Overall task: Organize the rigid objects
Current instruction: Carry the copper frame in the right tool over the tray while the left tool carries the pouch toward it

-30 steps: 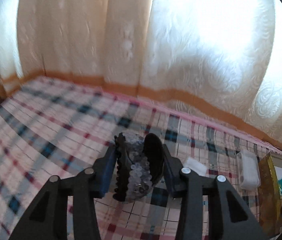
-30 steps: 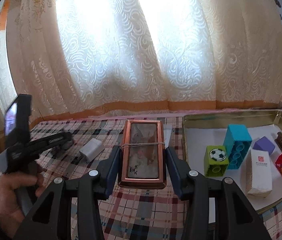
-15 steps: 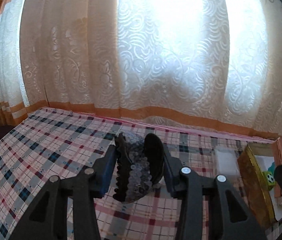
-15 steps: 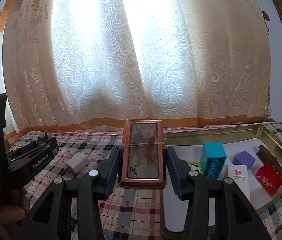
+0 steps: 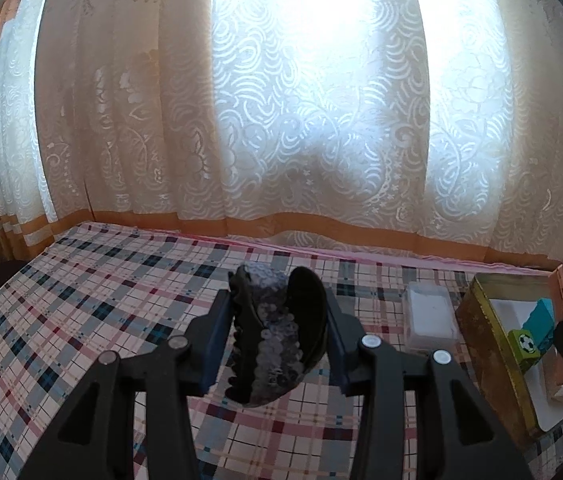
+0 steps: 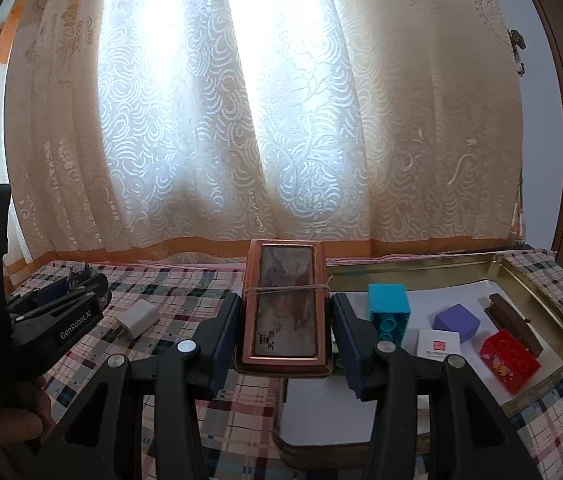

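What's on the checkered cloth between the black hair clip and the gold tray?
A small white box lies on the cloth between the hair clip and the tray, seen in the left wrist view.

We see our left gripper (image 5: 275,334) clamped on a dark hair claw clip (image 5: 277,332), held above the plaid cloth (image 5: 93,304). Taking the gold tin tray (image 5: 481,344) as landmark: the clip hangs well to its left, a white box (image 5: 429,314) lies just beside its left wall, and a teal block (image 5: 541,316) and a green football cube (image 5: 525,346) sit inside it. A lace curtain (image 5: 281,120) hangs behind the tray.
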The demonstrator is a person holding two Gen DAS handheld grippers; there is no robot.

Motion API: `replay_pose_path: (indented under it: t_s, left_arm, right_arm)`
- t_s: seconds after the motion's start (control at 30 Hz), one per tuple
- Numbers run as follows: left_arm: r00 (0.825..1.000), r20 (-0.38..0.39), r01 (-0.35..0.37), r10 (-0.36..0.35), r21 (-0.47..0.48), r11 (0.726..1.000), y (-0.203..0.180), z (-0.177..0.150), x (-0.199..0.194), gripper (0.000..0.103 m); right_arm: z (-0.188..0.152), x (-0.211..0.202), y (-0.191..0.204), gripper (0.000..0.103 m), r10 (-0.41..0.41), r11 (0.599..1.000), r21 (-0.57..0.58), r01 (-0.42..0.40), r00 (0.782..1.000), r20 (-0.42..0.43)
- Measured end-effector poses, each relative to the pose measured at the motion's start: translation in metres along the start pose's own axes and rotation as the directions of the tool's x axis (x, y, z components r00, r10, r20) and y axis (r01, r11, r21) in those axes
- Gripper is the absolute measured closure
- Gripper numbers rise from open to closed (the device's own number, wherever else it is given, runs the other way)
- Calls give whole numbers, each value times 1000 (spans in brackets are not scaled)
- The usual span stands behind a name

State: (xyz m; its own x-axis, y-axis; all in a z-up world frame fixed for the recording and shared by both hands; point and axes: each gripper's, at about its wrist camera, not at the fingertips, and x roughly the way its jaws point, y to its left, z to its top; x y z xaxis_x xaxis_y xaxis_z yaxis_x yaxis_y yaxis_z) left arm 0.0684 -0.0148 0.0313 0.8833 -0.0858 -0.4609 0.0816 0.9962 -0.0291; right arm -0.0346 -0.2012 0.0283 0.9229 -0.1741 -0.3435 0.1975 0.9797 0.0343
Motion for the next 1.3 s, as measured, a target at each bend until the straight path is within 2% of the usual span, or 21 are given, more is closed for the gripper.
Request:
replay_pose_path:
  t_s: [0.8,1.3]
  left_arm:
    - [999,33,30,-30,2,1000,-25,-4,-17,60]
    - [996,30,84,-84,-7,996,-51,-5,-27,60]
  right_arm:
    - [0,-16,-43,54,-60,998,-12,61,997,39]
    - [2,-26,-73,54,-83,997,9,83,994,64]
